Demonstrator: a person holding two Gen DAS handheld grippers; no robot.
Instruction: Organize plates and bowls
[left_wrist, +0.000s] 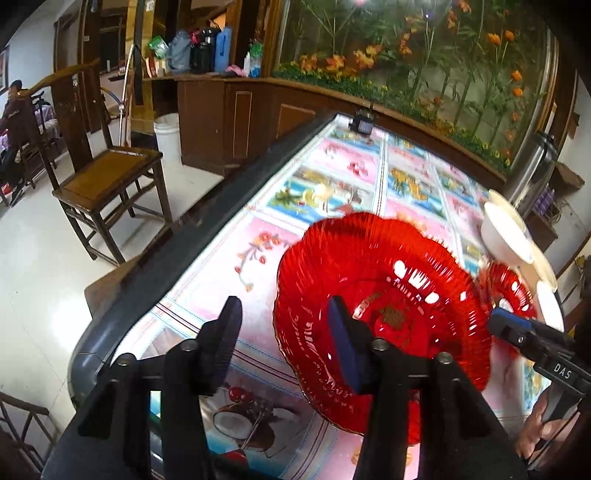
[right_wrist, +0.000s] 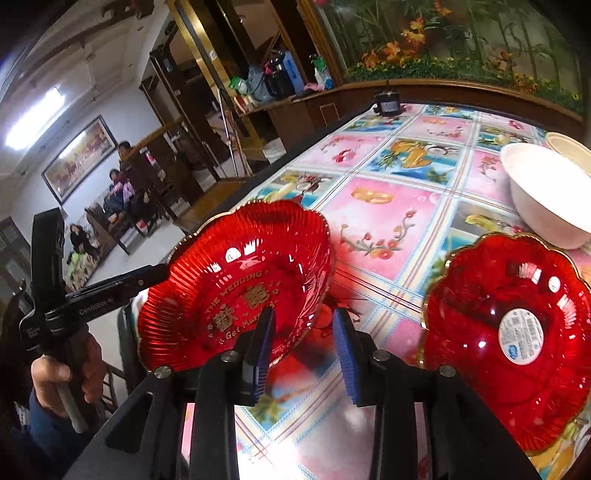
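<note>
A red scalloped plate (left_wrist: 384, 317) with gold lettering is tilted, lifted above the flowery tablecloth; it shows at centre-left in the right wrist view (right_wrist: 240, 288). My left gripper (left_wrist: 284, 343) is open, its right finger over the plate's near rim, its left finger apart from it. My right gripper (right_wrist: 304, 350) is open, its left finger at the plate's rim; whether it touches is unclear. A second red plate (right_wrist: 513, 339) with a white sticker lies on the table at right. A white bowl (right_wrist: 550, 192) stands behind it.
More white dishes (left_wrist: 543, 266) stand at the table's right side. A small dark device (right_wrist: 386, 103) sits at the far table end. A wooden chair (left_wrist: 107, 177) stands left of the table's dark edge (left_wrist: 207, 221). People sit in the background.
</note>
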